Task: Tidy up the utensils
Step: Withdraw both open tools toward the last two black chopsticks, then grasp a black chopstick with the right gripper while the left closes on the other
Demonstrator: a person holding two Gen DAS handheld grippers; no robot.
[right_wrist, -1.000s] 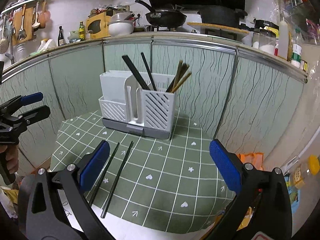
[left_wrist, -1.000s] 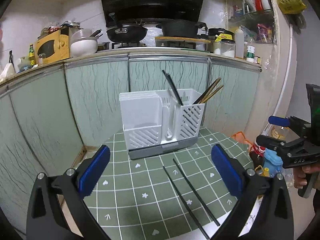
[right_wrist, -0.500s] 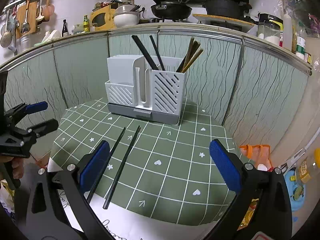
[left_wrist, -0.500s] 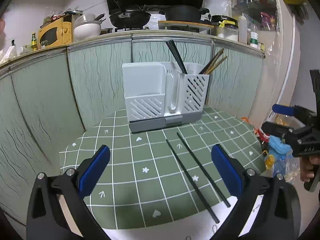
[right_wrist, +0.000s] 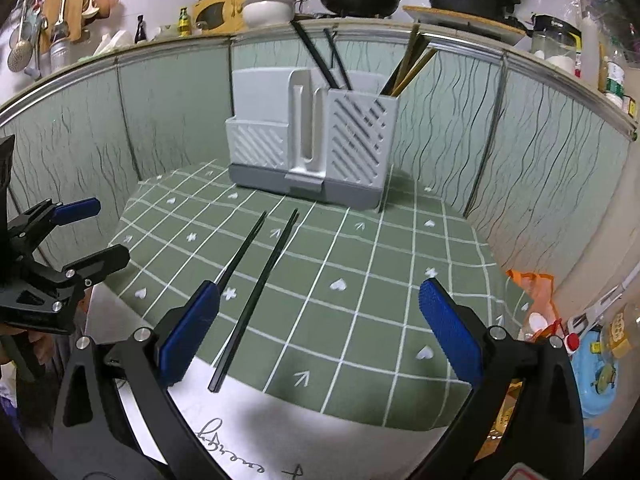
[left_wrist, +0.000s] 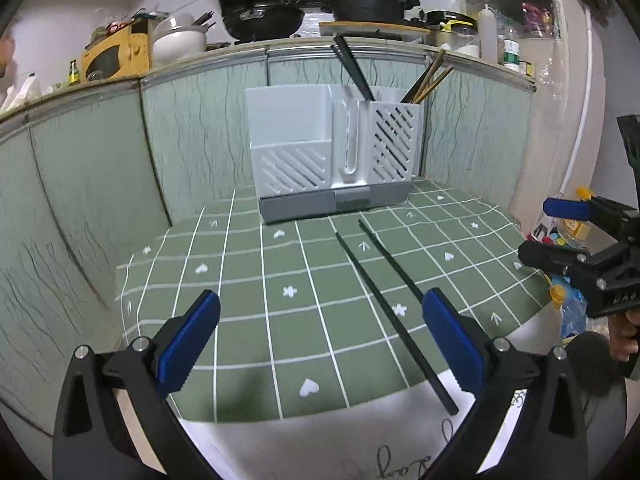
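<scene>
Two black chopsticks (left_wrist: 384,308) (right_wrist: 260,288) lie side by side on the green checked mat (left_wrist: 256,280) (right_wrist: 360,248), pointing toward the white slatted utensil holder (left_wrist: 332,160) (right_wrist: 312,140) at the back. Black and wooden chopsticks stand in the holder's right compartment. My left gripper (left_wrist: 320,332) (right_wrist: 110,230) is open above the mat's front edge, its right finger over the near part of one chopstick. My right gripper (right_wrist: 320,320) (left_wrist: 536,229) is open too, its left finger covering the near end of the left chopstick. Neither holds anything.
A green panelled counter front (left_wrist: 192,128) curves close behind the holder. Pans and a yellow box (left_wrist: 116,56) sit on the counter top. Off the table's right side are an orange bag (right_wrist: 532,292) and bottles on the floor. White cloth with writing (right_wrist: 248,440) shows at the front.
Both grippers have drawn back from the holder and dropped lower toward the table's front edge. Both stay open. The chopsticks on the mat have not moved.
</scene>
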